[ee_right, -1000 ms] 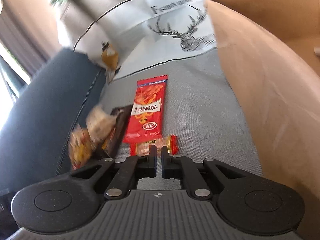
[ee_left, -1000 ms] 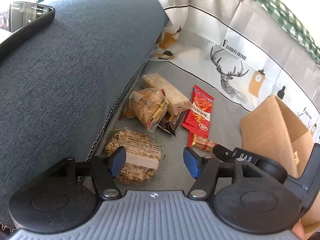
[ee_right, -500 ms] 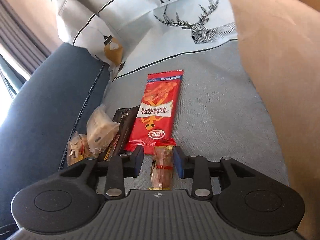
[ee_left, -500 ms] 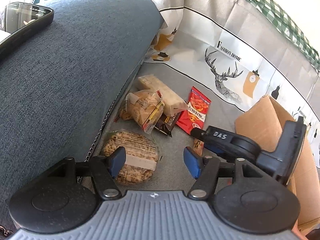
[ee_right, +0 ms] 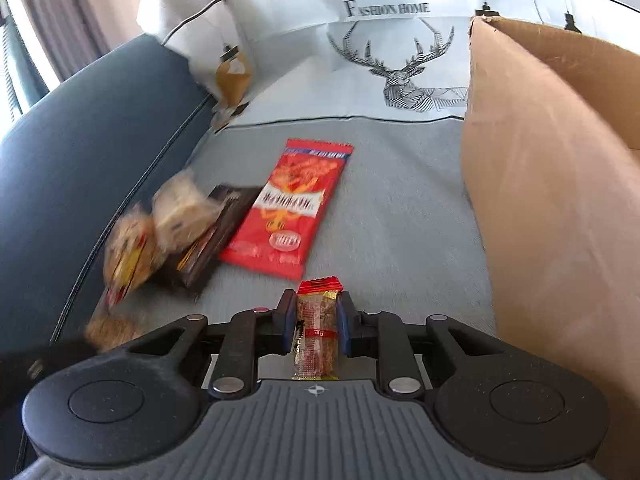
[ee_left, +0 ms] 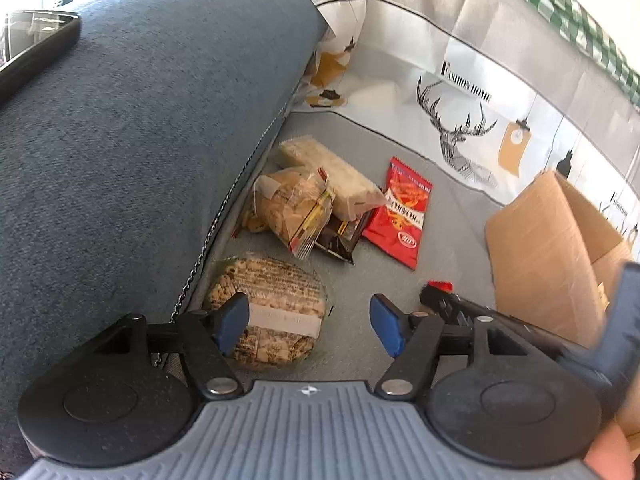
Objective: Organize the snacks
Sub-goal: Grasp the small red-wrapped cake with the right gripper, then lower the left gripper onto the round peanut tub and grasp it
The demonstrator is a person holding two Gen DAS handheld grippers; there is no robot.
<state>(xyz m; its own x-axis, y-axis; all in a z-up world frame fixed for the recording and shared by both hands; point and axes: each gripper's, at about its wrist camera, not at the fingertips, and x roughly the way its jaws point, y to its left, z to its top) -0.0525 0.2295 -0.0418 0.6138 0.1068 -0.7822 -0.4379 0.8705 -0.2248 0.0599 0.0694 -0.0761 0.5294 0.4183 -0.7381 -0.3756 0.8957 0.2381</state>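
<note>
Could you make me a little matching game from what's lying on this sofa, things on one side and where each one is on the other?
Things:
1. small red-topped snack bar
2. round nut cake
3. flat red packet
4. cardboard box

Places:
a. standing to the right
b. flat on the grey seat, nothing gripping it
c. between the right tongs
d. beside the blue cushion

Pairs: 1-c, 2-d, 3-b, 4-a

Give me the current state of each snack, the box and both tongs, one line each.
Right tongs: closing on the small snack bar, bar between the pads.
Left tongs: opening, nothing between them.
Round nut cake: lying flat, untouched.
Red packet: flat on the cushion.
Dark packet: partly under the clear bags.
Cardboard box: open at the top.
</note>
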